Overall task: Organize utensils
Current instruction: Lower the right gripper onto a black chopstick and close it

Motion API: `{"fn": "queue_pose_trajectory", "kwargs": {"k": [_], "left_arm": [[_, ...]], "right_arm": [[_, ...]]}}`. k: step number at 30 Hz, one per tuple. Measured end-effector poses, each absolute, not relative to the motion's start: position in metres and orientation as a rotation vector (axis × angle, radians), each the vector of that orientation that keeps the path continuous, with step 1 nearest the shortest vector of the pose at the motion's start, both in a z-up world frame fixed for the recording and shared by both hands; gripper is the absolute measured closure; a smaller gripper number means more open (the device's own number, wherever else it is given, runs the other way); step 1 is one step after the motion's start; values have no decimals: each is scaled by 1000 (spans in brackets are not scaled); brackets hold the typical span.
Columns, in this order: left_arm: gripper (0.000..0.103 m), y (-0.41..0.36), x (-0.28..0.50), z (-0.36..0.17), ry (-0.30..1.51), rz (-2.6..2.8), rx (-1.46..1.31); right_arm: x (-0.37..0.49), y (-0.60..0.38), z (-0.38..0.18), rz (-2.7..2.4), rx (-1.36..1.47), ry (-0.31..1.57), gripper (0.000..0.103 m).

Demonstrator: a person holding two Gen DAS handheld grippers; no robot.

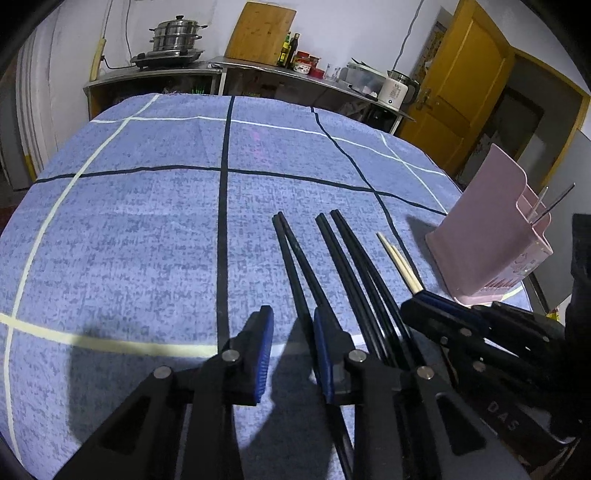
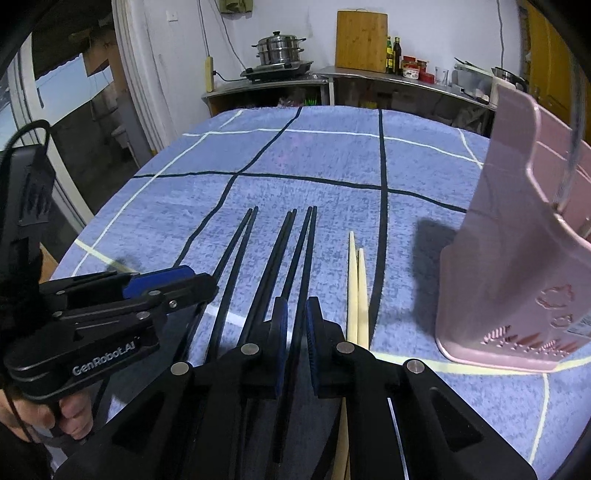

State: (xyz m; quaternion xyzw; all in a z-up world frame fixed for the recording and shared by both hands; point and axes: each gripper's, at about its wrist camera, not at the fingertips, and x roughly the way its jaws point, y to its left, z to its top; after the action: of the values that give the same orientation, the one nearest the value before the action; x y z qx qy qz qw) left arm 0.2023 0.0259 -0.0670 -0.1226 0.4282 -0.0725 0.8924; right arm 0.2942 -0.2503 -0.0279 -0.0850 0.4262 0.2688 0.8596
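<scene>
Three pairs of black chopsticks (image 1: pixel 332 266) (image 2: pixel 280 258) and one pale wooden pair (image 1: pixel 400 264) (image 2: pixel 356 291) lie side by side on the blue checked tablecloth (image 1: pixel 147 221) (image 2: pixel 295 166). A pink utensil holder (image 1: pixel 491 236) (image 2: pixel 517 258) stands to their right with metal utensils in it. My left gripper (image 1: pixel 293 317) is open over the leftmost black pair. My right gripper (image 2: pixel 297 306) has its jaws narrowly apart around the near ends of a black pair; whether they grip it I cannot tell. Each gripper also shows in the other's view, the right (image 1: pixel 424 306) and the left (image 2: pixel 166 280).
A steel counter (image 1: pixel 221 70) (image 2: pixel 332 77) stands behind the table with a steamer pot (image 1: pixel 177 33) (image 2: pixel 280 46), a wooden cutting board (image 1: pixel 258 29) (image 2: pixel 360 38), bottles and a kettle (image 1: pixel 397 88). A yellow door (image 1: pixel 461 92) is at the right.
</scene>
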Motion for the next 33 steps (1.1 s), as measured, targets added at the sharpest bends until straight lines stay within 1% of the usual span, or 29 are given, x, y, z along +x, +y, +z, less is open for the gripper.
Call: {"fn": "queue_pose_trajectory", "kwargs": {"k": [8, 12, 14, 16, 22, 29, 33], "left_arm": [[80, 15, 213, -65, 898, -136, -192], [86, 9, 216, -64, 901, -117, -137], [90, 8, 217, -63, 903, -108, -122], [92, 9, 218, -63, 906, -107, -123], [97, 14, 218, -63, 913, -113, -146], [97, 22, 209, -49, 877, -127, -176], [97, 28, 201, -31, 840, -139, -189]], "right_arm": [[302, -245, -37, 546, -190, 922, 93], [303, -245, -39, 540, -192, 926, 93], [303, -244, -39, 537, -198, 925, 93], [304, -243, -39, 534, -205, 926, 96], [305, -242, -35, 541, -192, 928, 97], [300, -246, -19, 551, -172, 898, 97], [293, -250, -4, 557, -156, 866, 97]]}}
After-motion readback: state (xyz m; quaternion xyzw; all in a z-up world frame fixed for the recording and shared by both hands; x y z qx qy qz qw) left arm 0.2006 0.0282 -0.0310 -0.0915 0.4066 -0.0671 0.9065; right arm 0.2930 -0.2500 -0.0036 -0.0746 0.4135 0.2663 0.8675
